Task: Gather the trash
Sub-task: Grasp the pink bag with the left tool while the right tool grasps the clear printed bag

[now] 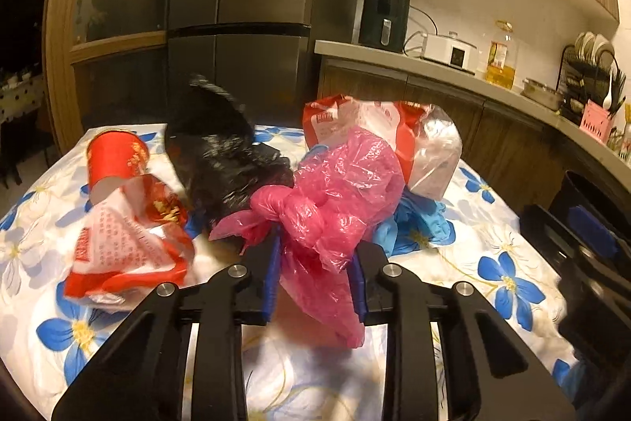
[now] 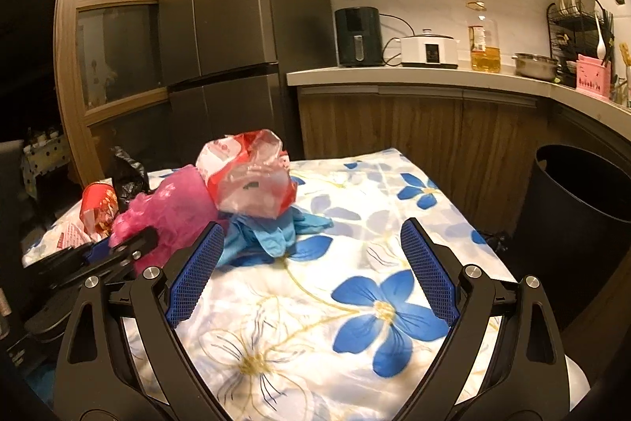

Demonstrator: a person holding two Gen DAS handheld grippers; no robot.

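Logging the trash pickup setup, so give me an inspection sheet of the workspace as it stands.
Surface: floral tablecloth covers the table.
Job's things: pink plastic bag, black plastic bag, red paper cup lying on its side, red-and-white wrappers, clear-and-red bag, blue gloves; dark bin beside the table.
Clutter: nothing seen apart from the trash.
Grippers: left gripper has the pink plastic bag between its pads; right gripper open, empty.
Cables: cords behind the air fryer and white cooker.
Surroundings: fridge, oil bottle, dish rack.
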